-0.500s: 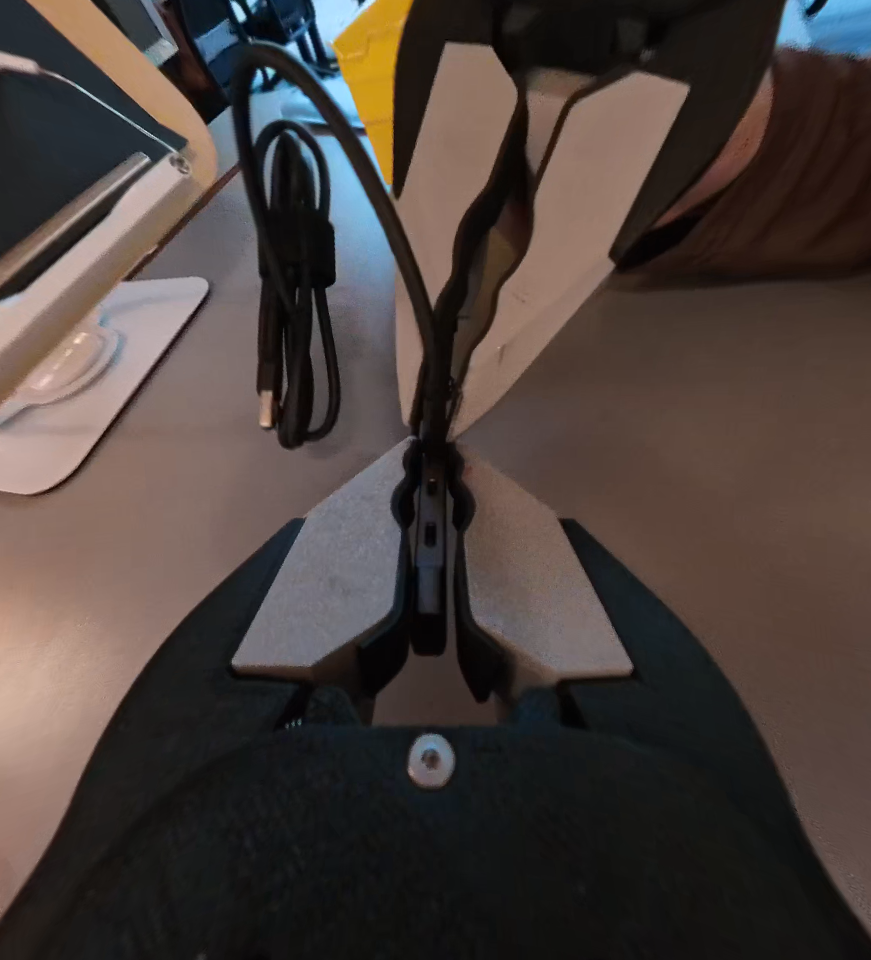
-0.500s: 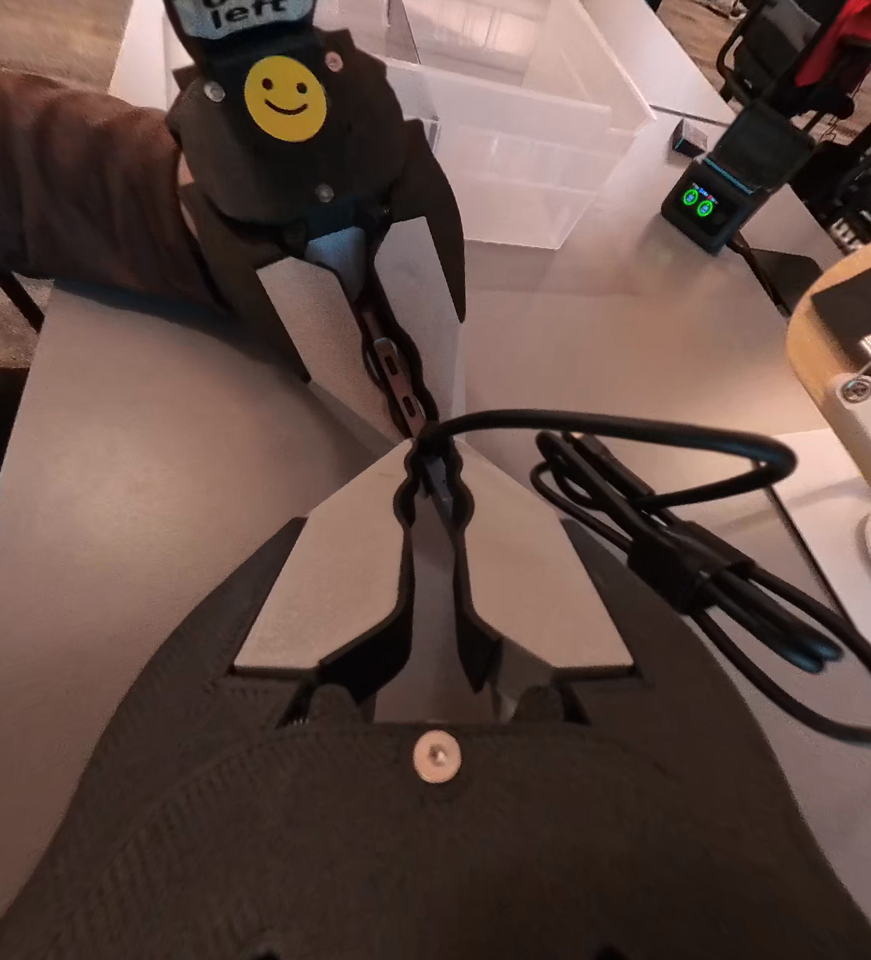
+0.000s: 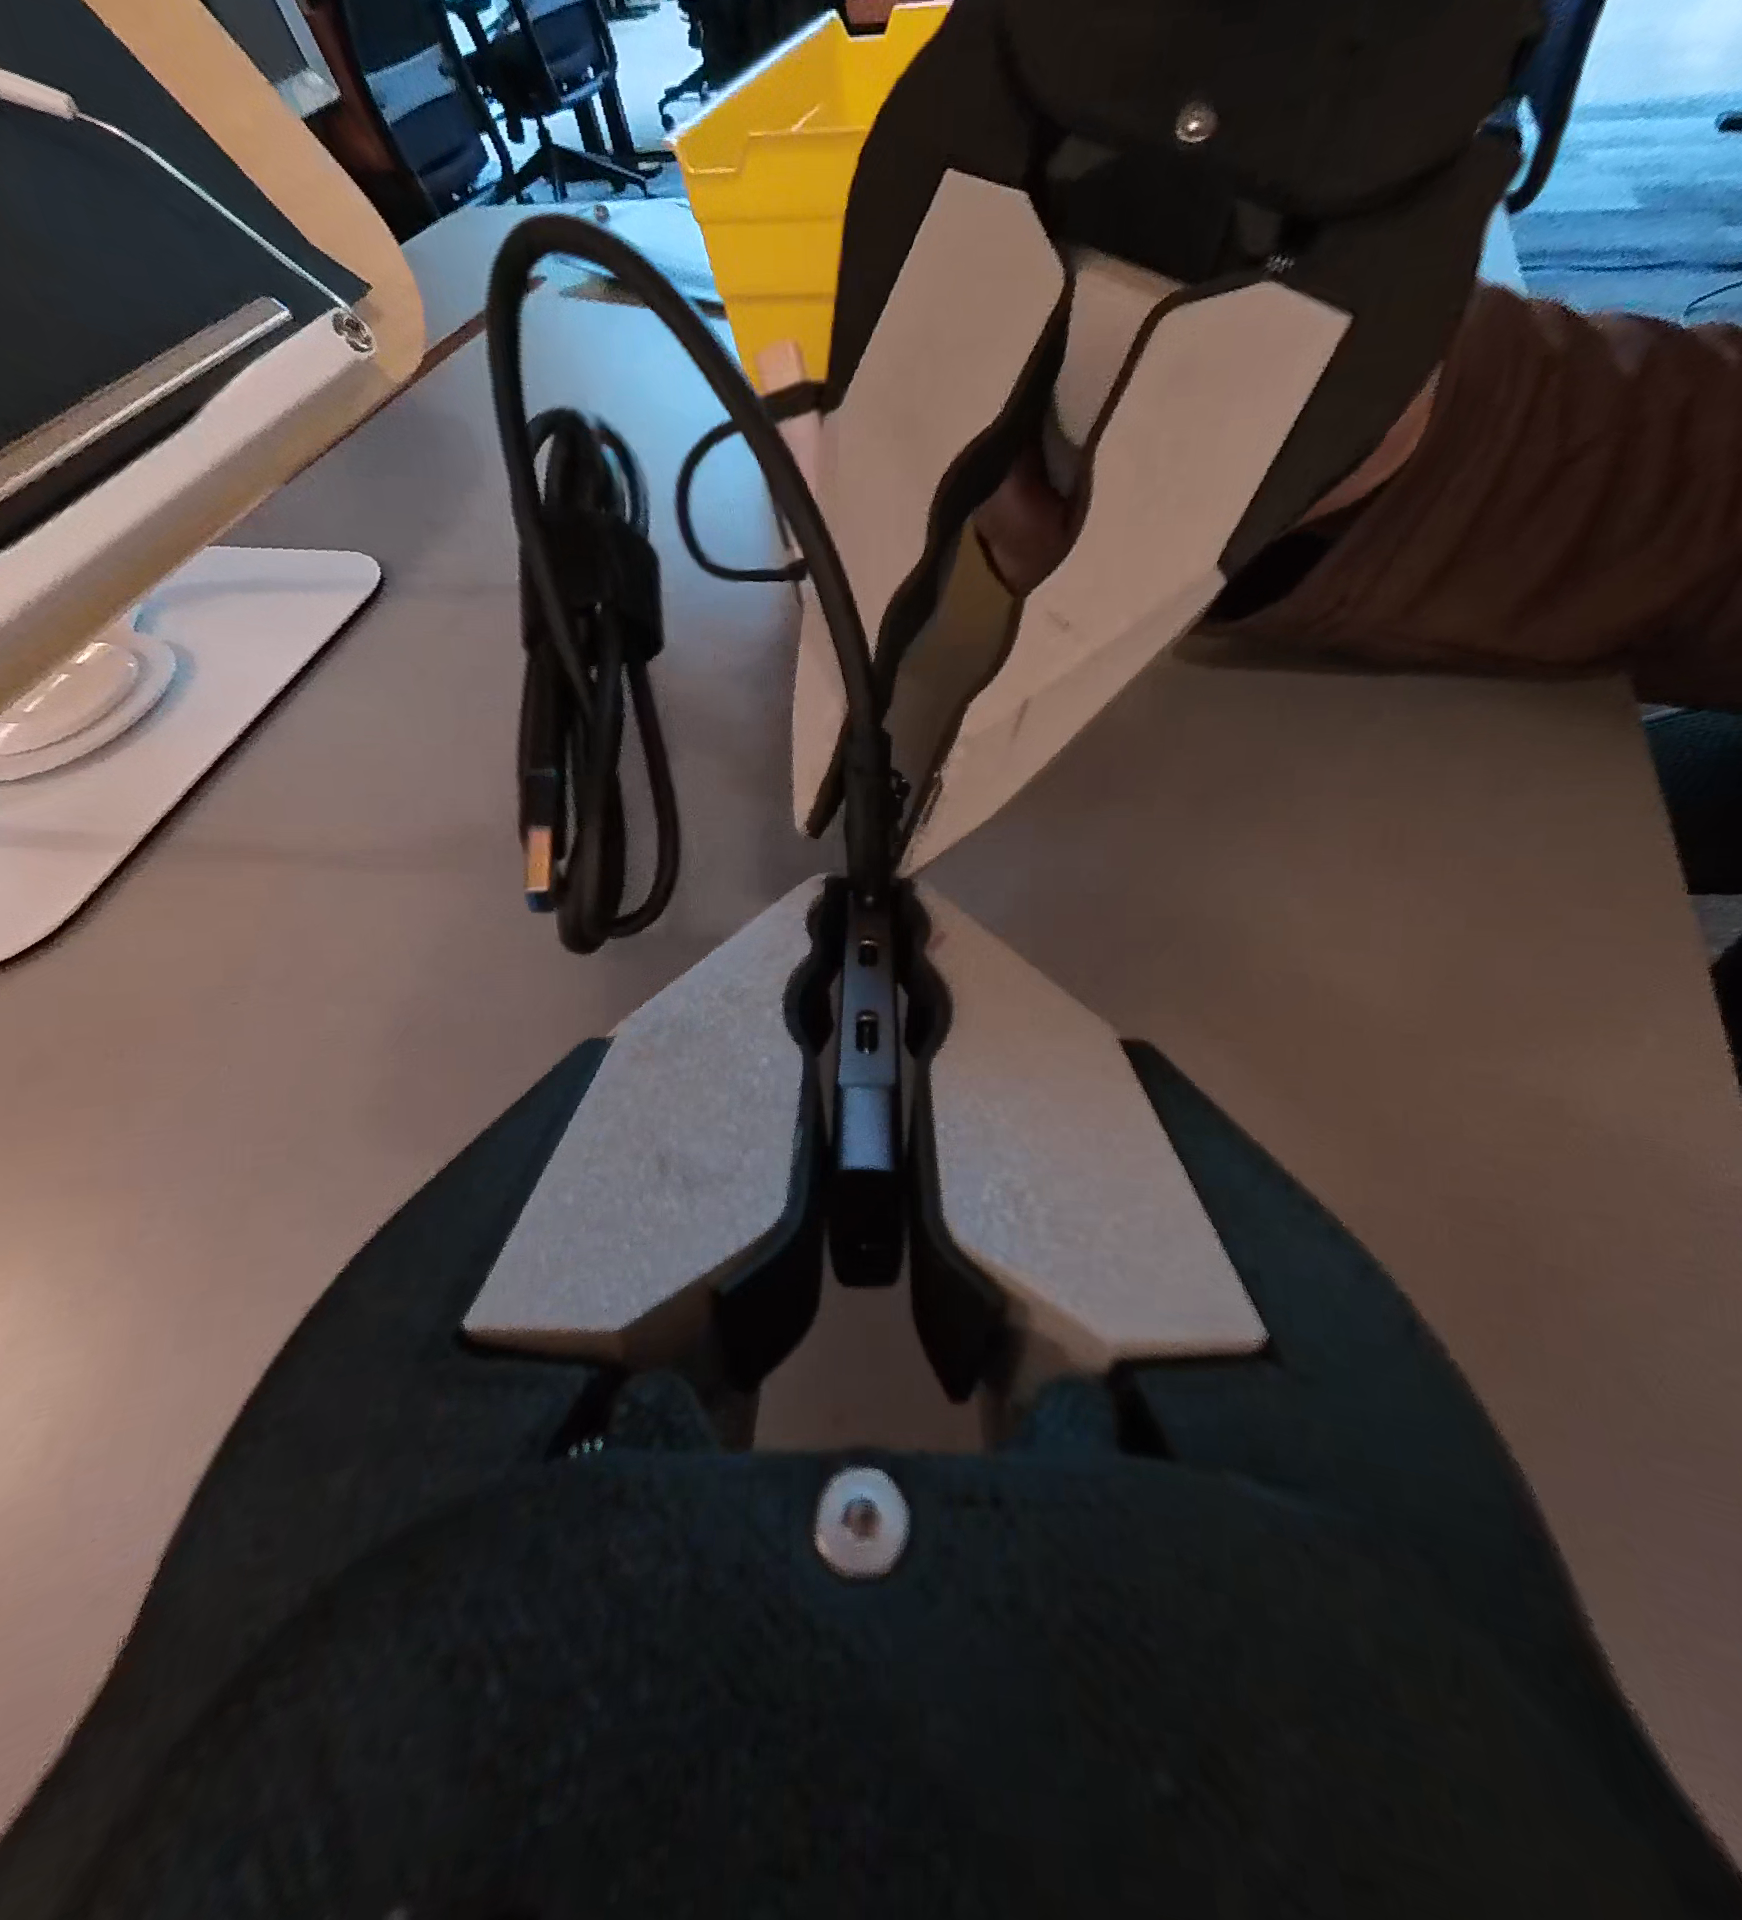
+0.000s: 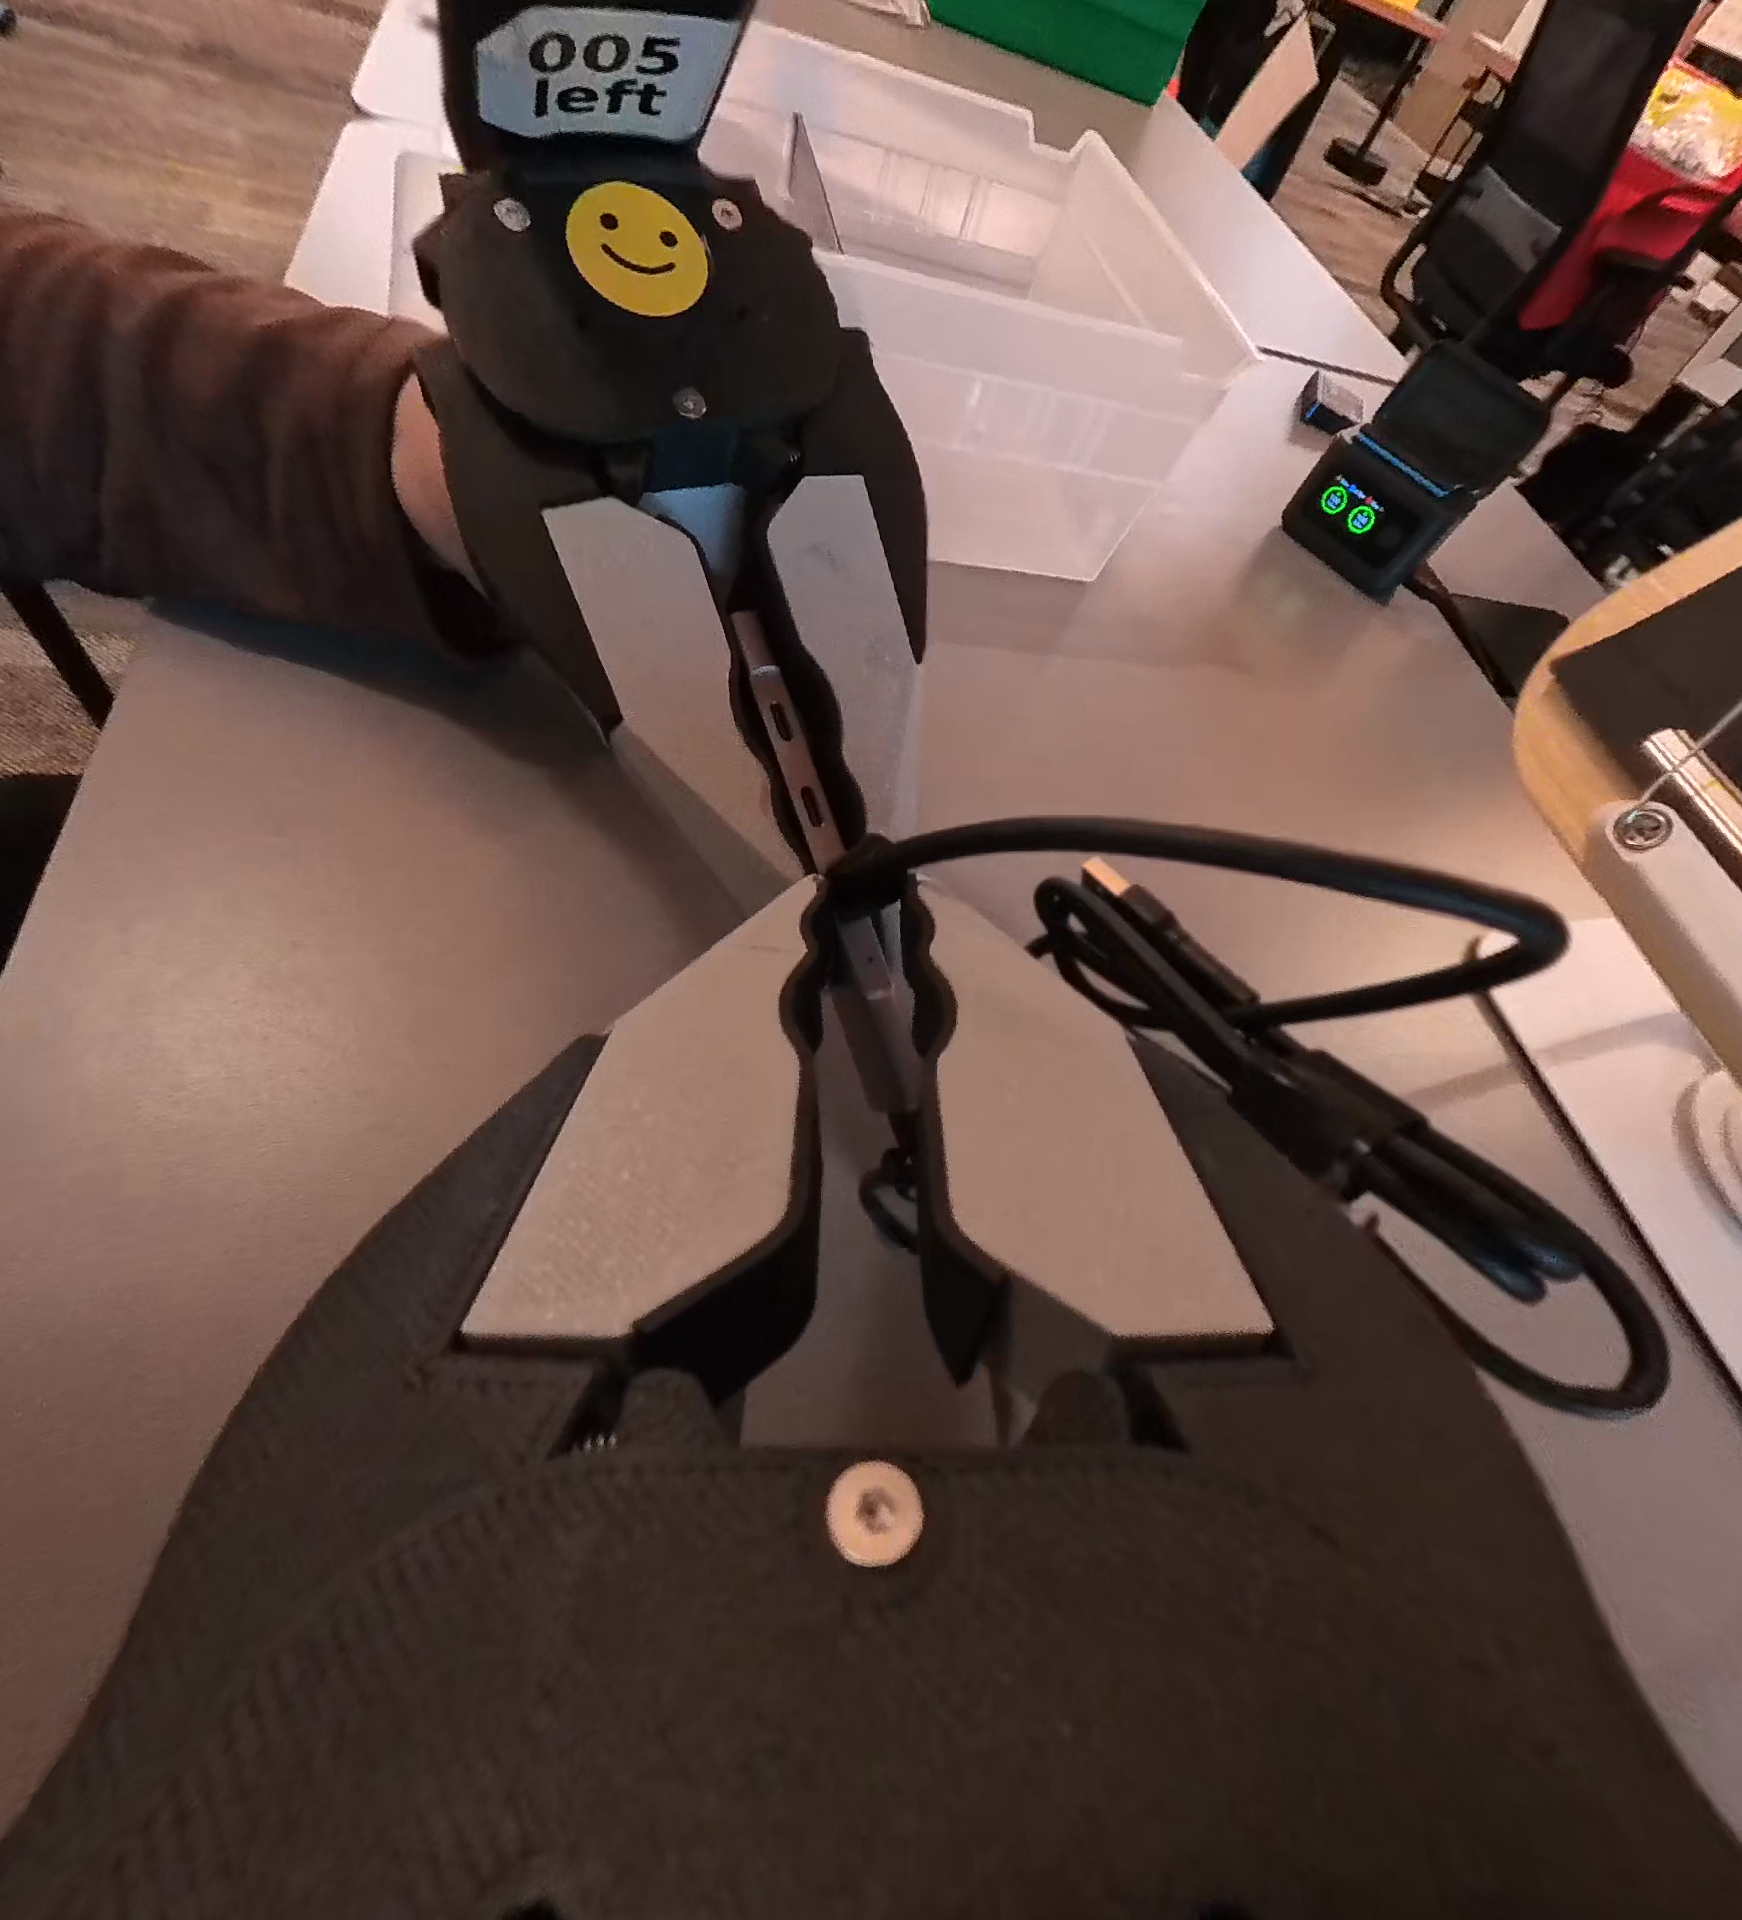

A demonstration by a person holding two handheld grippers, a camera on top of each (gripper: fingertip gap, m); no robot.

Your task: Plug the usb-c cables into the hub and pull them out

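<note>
— Two grippers, both closed. How do yours stand on the hub?

— Your left gripper (image 3: 867, 904) is clamped on the hub (image 3: 867, 1039). The slim grey bar lies lengthwise between its fingers, held above the tabletop (image 3: 1262, 935) with its small ports facing up.

— And what is to the left of the hub?

— Farthest left of it is the white foot of a monitor stand (image 3: 119, 748). Nearer to the hub, a strapped bundle (image 3: 592, 665) of black cord lies flat with a metal plug at its near end. The cable (image 3: 498, 343) rises from that bundle in a tall arch and comes down onto the hub's far end.

— Is the plug seated?

— I cannot tell. The cable's end meets the hub's far tip, but the joint is hidden between the fingertips.

— And your right gripper?

— Your right gripper (image 3: 872, 831) comes in from beyond the hub, tip to tip with the left one, its fingers pressed together on the cable's end. From its own camera, a grey piece (image 4: 872, 997) sits between its fingers just this side of the hub.

— What is behind and to the right of the hub?

— A yellow bin (image 3: 773, 187) stands behind it, and your brown sleeve (image 3: 1573, 499) lies to its right.
</note>
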